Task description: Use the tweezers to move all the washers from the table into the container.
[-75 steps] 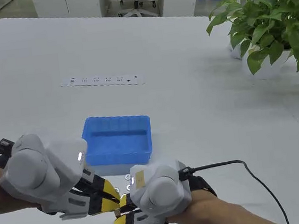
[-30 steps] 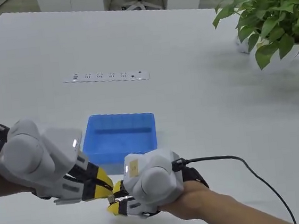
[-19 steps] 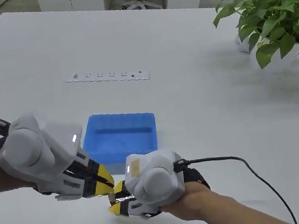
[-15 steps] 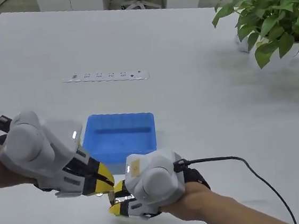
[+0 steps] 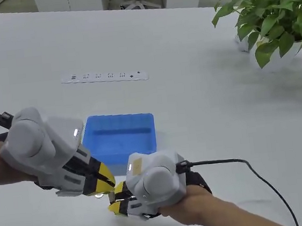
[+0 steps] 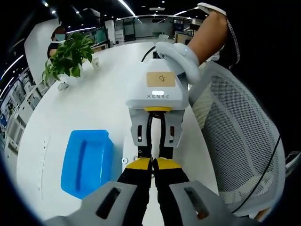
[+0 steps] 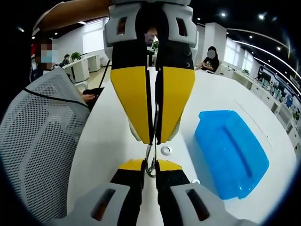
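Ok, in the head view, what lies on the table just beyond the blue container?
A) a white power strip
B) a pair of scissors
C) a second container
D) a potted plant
A: the power strip lies flat past the far wall of the container, while the plant stands off to the right.

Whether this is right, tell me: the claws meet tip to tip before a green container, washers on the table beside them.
Wrong colour: the head view shows a blue container. The left claw and right claw do meet tip to tip before it, washers on the table beside them.
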A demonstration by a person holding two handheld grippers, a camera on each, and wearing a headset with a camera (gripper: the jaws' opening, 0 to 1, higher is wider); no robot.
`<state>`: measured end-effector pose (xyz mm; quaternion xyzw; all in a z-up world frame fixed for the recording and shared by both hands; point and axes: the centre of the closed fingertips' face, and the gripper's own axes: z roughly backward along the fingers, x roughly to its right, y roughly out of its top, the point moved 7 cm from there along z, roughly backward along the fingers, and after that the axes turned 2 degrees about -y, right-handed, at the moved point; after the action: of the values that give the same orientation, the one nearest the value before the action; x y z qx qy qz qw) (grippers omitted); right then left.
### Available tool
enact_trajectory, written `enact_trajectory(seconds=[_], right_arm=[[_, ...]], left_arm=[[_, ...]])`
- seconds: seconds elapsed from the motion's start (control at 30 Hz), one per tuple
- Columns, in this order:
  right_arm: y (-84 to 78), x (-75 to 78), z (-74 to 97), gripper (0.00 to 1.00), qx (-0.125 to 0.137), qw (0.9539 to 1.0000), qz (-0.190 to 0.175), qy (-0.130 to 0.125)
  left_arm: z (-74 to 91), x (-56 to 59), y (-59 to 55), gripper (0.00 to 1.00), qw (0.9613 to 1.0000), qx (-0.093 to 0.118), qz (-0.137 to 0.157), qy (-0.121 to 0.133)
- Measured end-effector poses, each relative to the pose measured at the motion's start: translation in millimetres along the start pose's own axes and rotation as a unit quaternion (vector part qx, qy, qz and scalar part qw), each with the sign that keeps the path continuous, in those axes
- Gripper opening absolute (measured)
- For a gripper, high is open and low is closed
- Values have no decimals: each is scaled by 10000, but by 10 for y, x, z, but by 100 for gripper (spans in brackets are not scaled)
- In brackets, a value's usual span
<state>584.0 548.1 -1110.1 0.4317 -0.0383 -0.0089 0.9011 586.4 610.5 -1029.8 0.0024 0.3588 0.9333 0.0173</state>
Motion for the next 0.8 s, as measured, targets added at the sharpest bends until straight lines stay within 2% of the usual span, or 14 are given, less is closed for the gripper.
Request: enact_trajectory(seconds=[0.43,0.8], right_arm=[[9,-3,-1,10,-27,10000,1,13],[102,37,80,10,12,9999,103,-16]], left_arm=[[21,28,-2,6,9999,-109,72,45],[116,8,83,6,9999,-115,24,79]])
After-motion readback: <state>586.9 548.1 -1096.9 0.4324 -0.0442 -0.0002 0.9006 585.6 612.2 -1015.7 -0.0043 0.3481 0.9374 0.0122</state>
